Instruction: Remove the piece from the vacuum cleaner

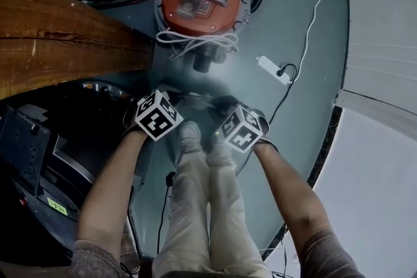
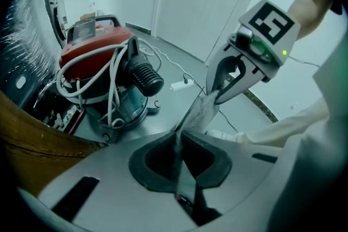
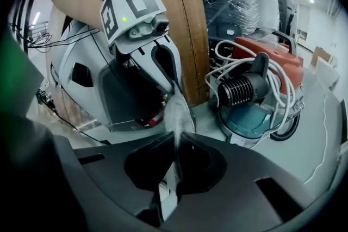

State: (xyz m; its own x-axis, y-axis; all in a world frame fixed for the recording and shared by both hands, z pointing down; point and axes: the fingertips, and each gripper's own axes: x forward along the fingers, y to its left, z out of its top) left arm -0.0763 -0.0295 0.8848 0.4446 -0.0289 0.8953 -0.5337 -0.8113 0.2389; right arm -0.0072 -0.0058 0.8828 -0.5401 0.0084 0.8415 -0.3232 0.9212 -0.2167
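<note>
The red vacuum cleaner (image 1: 202, 0) stands on the grey floor ahead, with a white cord looped over its black hose socket (image 2: 145, 76). A thin, flat grey piece (image 2: 202, 110) is stretched between my two grippers, clear of the vacuum cleaner. My left gripper (image 2: 176, 136) is shut on one end of the piece and my right gripper (image 3: 176, 141) is shut on the other end (image 3: 176, 114). The two grippers face each other closely: the right one (image 2: 217, 96) shows in the left gripper view, the left one (image 3: 175, 83) in the right gripper view. In the head view both marker cubes (image 1: 158, 115) hang above my shoes.
A wooden tabletop (image 1: 58, 36) juts in from the left, next to the vacuum cleaner. A white power strip (image 1: 272, 68) and its cable lie on the floor to the right. My legs and shoes (image 1: 190, 137) are under the grippers. Dark equipment (image 1: 32, 159) sits lower left.
</note>
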